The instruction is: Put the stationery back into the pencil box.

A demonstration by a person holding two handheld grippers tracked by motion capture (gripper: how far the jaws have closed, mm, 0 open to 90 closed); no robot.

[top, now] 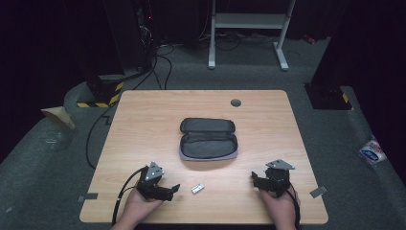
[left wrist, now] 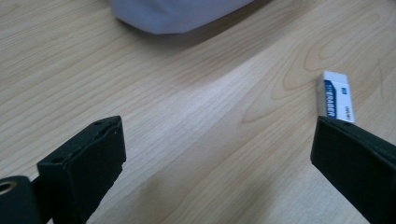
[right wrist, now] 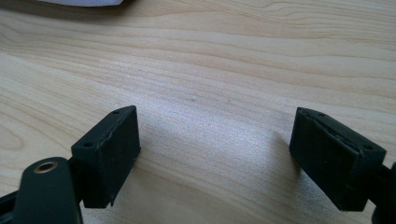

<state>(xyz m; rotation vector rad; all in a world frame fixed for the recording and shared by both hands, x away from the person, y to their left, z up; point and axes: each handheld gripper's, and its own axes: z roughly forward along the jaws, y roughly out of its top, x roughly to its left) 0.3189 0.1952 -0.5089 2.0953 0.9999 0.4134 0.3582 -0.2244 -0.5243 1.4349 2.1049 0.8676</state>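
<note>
**A:** Where is the eraser, and where are you holding the grippers?

**B:** I take the open pencil case as my landmark; it lies near the middle of the wooden table, its dark lid folded back on the far side. The small white eraser with a blue band lies flat on the table, nearer to me than the case and slightly to its left, clear of it. My left gripper rests on the table nearer to me than the case and to its left, just beside the eraser but not touching it. In the left gripper view its fingers are spread wide with bare wood between them, and the eraser sits just past the tip of one finger, outside the gap.

**A:** And your right gripper?

**B:** My right gripper sits nearer to me than the case and to its right, well apart from the eraser. Its fingers are also spread wide over bare wood, holding nothing.

**A:** Does anything stand in the way?

**B:** Between the eraser and the case the wood is bare. A small round grey cap is set in the table beyond the case. A black cable trails from my left gripper towards me.
</note>
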